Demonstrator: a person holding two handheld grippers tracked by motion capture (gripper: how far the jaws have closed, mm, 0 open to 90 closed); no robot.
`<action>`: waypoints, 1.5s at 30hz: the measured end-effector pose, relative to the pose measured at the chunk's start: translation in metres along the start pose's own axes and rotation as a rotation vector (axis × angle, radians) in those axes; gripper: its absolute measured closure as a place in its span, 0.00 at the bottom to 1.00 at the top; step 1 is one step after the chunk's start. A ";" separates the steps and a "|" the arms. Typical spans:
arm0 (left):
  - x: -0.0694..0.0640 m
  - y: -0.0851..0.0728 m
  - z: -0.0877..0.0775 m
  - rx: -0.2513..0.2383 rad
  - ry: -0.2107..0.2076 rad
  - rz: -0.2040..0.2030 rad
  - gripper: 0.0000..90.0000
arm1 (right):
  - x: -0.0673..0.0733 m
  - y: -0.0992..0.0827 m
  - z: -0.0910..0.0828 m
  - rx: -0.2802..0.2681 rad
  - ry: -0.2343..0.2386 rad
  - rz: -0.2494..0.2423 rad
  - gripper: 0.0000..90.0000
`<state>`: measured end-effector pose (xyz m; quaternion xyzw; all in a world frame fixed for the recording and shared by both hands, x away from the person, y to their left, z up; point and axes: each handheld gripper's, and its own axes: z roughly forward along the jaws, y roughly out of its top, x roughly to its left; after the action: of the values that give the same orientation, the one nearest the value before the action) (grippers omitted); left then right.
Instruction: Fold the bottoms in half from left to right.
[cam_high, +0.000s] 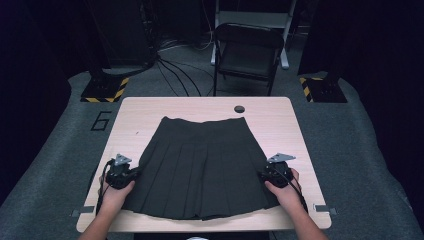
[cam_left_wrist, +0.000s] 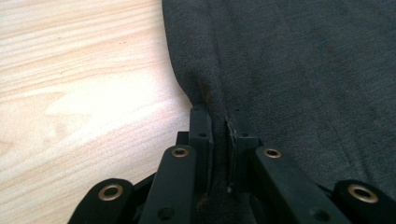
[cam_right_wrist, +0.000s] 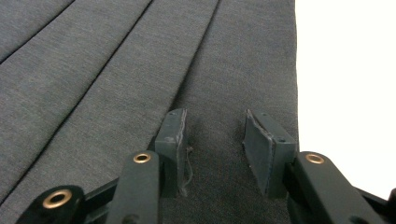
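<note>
A dark grey pleated skirt (cam_high: 200, 165) lies flat on the light wooden table (cam_high: 210, 106), waistband toward the far side and hem toward the near edge. My left gripper (cam_high: 135, 173) sits at the skirt's left side edge. In the left gripper view its jaws (cam_left_wrist: 219, 116) are nearly together and pinch a raised fold of the skirt's edge (cam_left_wrist: 303, 70). My right gripper (cam_high: 263, 175) rests at the skirt's right side edge. In the right gripper view it (cam_right_wrist: 215, 126) stands open, and the skirt (cam_right_wrist: 116, 70) lies flat between the two pads (cam_right_wrist: 172, 137) near the cloth's edge.
A round hole (cam_high: 239, 109) is in the table near its far edge. A folding chair (cam_high: 247, 50) stands behind the table, with cables and two yellow-and-black striped bases (cam_high: 105, 90) on the floor. Bare wood (cam_left_wrist: 84, 93) runs left and right of the skirt.
</note>
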<state>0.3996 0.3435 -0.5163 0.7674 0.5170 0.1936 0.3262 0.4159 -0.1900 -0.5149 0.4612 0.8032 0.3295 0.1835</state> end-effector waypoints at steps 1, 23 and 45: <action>0.001 0.000 0.000 0.002 0.007 -0.005 0.93 | 0.001 0.000 -0.001 0.009 0.003 0.005 0.65; 0.030 -0.013 -0.030 0.086 0.007 -0.069 0.91 | 0.037 0.003 -0.007 0.095 0.136 -0.134 0.69; 0.036 0.055 0.028 0.075 0.016 -0.048 0.61 | 0.034 0.000 -0.006 0.071 0.156 -0.106 0.65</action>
<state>0.4679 0.3547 -0.4992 0.7649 0.5447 0.1724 0.2976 0.3948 -0.1628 -0.5100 0.3972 0.8494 0.3258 0.1210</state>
